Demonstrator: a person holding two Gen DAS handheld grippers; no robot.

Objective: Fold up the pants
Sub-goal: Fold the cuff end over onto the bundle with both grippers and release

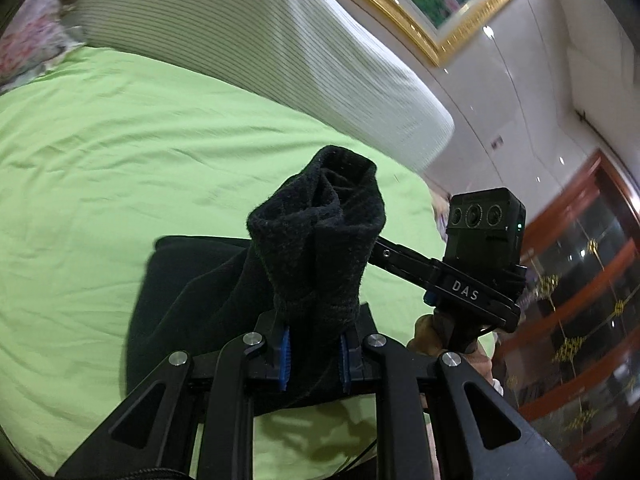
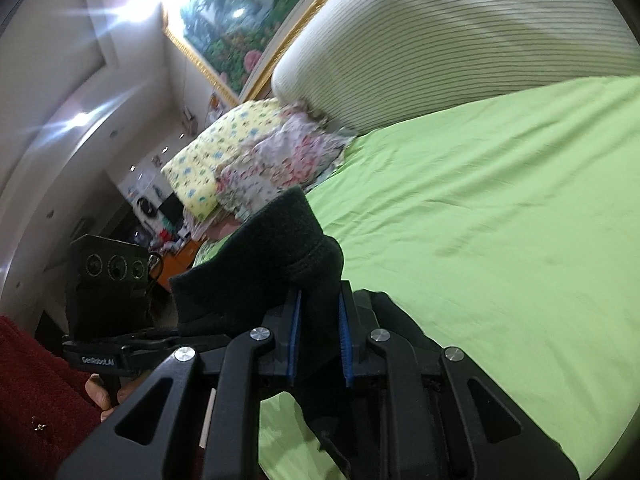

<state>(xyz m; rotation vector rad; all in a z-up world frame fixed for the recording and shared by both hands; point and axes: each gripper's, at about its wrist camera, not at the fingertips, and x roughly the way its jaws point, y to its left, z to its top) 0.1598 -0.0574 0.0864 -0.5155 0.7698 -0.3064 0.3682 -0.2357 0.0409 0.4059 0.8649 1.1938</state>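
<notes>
The black pants (image 1: 208, 300) hang from both grippers above a green bed sheet (image 1: 100, 168). My left gripper (image 1: 314, 344) is shut on a bunched end of the pants (image 1: 316, 232), which sticks up past the blue pads (image 1: 285, 354). My right gripper (image 2: 320, 344) is shut on another edge of the pants (image 2: 272, 264), which folds over to the left. The rest of the cloth drapes down onto the sheet (image 2: 500, 208). The right gripper's body shows in the left wrist view (image 1: 476, 264), and the left gripper's body shows in the right wrist view (image 2: 108, 292).
A white ribbed headboard cushion (image 1: 260, 40) runs along the far side of the bed. Floral pillows (image 2: 256, 164) lie at the head. A gold-framed painting (image 2: 240, 20) hangs on the wall. A wooden glass cabinet (image 1: 580, 300) stands past the bed edge.
</notes>
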